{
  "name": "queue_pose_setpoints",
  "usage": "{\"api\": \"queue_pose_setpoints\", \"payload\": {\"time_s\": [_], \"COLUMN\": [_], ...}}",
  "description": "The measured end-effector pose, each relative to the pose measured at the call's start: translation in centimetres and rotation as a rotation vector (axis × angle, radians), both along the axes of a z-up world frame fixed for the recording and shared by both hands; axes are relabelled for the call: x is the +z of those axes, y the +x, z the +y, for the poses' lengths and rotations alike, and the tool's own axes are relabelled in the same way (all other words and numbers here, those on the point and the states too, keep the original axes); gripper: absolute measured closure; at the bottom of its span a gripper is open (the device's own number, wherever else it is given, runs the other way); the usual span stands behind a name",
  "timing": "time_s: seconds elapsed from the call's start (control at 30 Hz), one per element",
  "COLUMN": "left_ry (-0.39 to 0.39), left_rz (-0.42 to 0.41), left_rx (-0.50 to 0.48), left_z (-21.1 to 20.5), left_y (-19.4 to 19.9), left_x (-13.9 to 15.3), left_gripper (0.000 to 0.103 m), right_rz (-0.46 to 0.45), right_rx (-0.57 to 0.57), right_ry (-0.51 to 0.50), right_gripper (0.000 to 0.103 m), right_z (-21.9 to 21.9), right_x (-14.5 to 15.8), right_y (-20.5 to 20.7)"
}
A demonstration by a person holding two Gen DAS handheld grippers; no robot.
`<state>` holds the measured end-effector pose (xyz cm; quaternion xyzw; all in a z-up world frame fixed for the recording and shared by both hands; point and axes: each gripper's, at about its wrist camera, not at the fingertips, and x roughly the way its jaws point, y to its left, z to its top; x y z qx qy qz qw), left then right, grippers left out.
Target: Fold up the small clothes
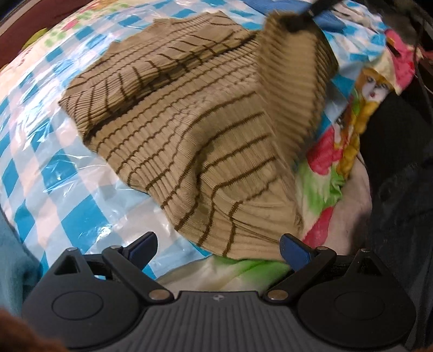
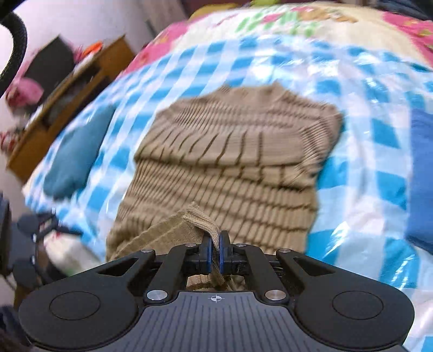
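A tan ribbed knit garment with thin brown stripes (image 1: 189, 130) lies on a blue-and-white checked plastic sheet (image 1: 54, 168). Its far half is folded over. My left gripper (image 1: 219, 247) is open and empty, just short of the garment's near edge. My right gripper (image 2: 215, 249) is shut on a corner of the garment (image 2: 230, 162) and holds that corner lifted above the rest. The right gripper also shows blurred at the top of the left wrist view (image 1: 300, 20), with the cloth rising to it.
A teal cloth (image 2: 78, 154) lies left of the garment and a blue cloth (image 2: 422, 176) at the right. A floral bedspread (image 1: 338, 151) lies under the sheet. A wooden shelf (image 2: 62, 100) stands beside the bed.
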<state>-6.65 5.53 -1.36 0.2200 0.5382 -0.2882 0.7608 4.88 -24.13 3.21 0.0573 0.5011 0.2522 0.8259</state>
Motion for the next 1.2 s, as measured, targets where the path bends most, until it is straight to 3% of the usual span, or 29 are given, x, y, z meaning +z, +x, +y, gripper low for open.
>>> {"api": "queue_pose_setpoints", "payload": {"time_s": [0.37, 0.53, 1.2], "left_ry": [0.001, -0.034, -0.065], "left_rz": [0.021, 0.026, -0.019], "left_rx": [-0.074, -0.034, 0.036], "left_z": [-1.7, -1.6, -2.3], "left_y": [-0.5, -0.1, -1.8], "left_x": [-1.1, -0.9, 0.6], "left_gripper": [0.002, 0.002, 0.002], "right_rz": [-0.046, -0.073, -0.148], "right_rx": [-0.184, -0.254, -0.298], "right_ry": [0.020, 0.053, 0.127], "right_gripper": [0.099, 0.099, 0.099], "right_z": [-4.2, -5.8, -6.2], "right_x": [0.0, 0.6, 1.3], "right_y": [2.6, 3.7, 6.6]}}
